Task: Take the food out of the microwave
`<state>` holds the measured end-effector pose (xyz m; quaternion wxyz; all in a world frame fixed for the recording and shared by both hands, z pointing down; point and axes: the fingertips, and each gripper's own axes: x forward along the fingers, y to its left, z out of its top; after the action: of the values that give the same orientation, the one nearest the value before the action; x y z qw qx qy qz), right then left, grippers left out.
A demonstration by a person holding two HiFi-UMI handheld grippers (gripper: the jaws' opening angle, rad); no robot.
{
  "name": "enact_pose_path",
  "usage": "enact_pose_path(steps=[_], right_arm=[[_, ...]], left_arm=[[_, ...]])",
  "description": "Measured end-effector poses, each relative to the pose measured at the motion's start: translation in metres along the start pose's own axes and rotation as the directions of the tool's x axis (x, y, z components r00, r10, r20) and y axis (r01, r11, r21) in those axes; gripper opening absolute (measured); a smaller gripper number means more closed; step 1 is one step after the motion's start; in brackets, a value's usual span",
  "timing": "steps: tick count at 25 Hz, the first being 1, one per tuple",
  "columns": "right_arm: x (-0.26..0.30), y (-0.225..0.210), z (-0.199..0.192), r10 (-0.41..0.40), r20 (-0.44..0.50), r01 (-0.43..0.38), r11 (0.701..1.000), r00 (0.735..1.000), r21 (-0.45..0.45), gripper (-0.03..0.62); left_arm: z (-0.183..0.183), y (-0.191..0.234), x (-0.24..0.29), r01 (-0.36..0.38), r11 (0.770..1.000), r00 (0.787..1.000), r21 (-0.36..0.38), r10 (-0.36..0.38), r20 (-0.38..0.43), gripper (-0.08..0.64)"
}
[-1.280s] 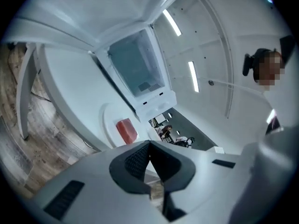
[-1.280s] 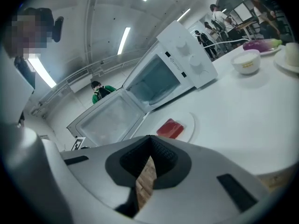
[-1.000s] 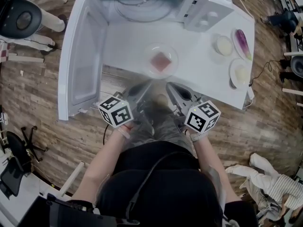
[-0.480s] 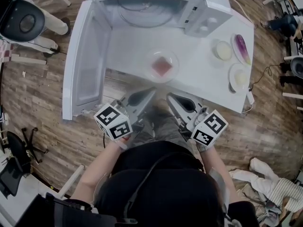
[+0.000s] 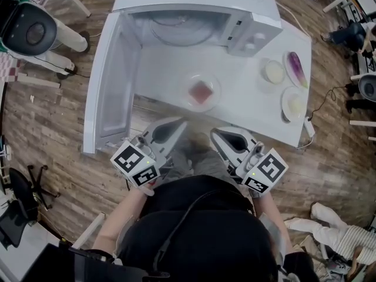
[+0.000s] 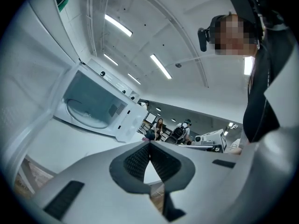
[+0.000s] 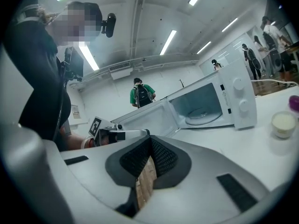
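A clear glass dish (image 5: pixel 201 91) with a pinkish-red slab of food stands on the white table (image 5: pixel 247 107), in front of the white microwave (image 5: pixel 247 4). The microwave's door (image 5: pixel 111 81) hangs wide open to the left, and only the glass turntable (image 5: pixel 179 31) shows inside. My left gripper (image 5: pixel 183 122) (image 6: pixel 149 143) is shut and holds nothing. It floats near the table's front edge, short of the dish. My right gripper (image 5: pixel 212 131) (image 7: pixel 150 139) is shut and empty too, beside the left one. The right gripper view shows the microwave (image 7: pixel 210 104) and the left gripper's marker cube (image 7: pixel 95 126).
Right of the microwave stand a small bowl (image 5: pixel 274 71) of pale food, a plate with something purple (image 5: pixel 296 68) and a plate (image 5: pixel 294 103) of pale food. A power strip (image 5: pixel 308 125) hangs at the table's right corner. A black round appliance (image 5: pixel 29 31) sits on the floor, left. People stand far behind.
Both grippers have drawn back from the dish toward the person's body, risen and rolled a little. They stay shut. The dish has not moved on the table.
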<state>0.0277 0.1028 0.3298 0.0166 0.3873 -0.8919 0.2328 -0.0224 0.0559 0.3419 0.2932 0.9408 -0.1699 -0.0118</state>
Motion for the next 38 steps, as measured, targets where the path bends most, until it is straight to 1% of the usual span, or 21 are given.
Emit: enact_pose_path(steps=[2, 4, 7, 12, 20, 25, 34, 38], right_arm=[[0.000, 0.000, 0.004, 0.001, 0.007, -0.001, 1.000, 1.000, -0.009, 0.020], [0.000, 0.000, 0.008, 0.005, 0.023, -0.005, 1.000, 1.000, 0.000, 0.020], [0.001, 0.002, 0.017, 0.018, 0.046, -0.018, 1.000, 0.999, 0.001, 0.020], [0.004, 0.004, 0.027, 0.033, 0.050, -0.031, 0.998, 0.998, -0.047, 0.020], [0.005, -0.003, 0.041, 0.037, 0.050, -0.032, 0.994, 0.998, -0.100, 0.020], [0.007, -0.001, 0.042, 0.037, 0.045, -0.031, 0.993, 0.998, -0.117, 0.018], [0.005, -0.005, 0.046, 0.039, 0.064, -0.033, 0.994, 0.997, -0.102, 0.020], [0.003, -0.005, 0.048, 0.040, 0.076, -0.032, 0.995, 0.996, -0.096, 0.020]], left_arm=[[0.007, 0.002, 0.000, -0.007, 1.000, 1.000, 0.001, 0.007, 0.018, 0.011], [0.013, 0.002, 0.000, -0.009, 1.000, 0.999, 0.001, 0.009, 0.033, 0.011], [0.021, -0.001, 0.002, -0.003, 1.000, 0.999, 0.016, 0.002, 0.042, 0.011], [0.028, -0.003, 0.006, 0.001, 0.998, 0.999, 0.066, -0.003, 0.036, 0.011], [0.038, -0.005, 0.017, 0.009, 0.996, 0.999, 0.086, -0.013, 0.051, 0.011], [0.039, -0.004, 0.017, 0.010, 0.997, 0.998, 0.079, -0.014, 0.057, 0.011], [0.038, 0.000, 0.019, 0.011, 0.999, 0.999, 0.048, -0.014, 0.052, 0.011], [0.044, -0.002, 0.023, 0.020, 0.999, 0.998, 0.030, -0.021, 0.065, 0.011]])
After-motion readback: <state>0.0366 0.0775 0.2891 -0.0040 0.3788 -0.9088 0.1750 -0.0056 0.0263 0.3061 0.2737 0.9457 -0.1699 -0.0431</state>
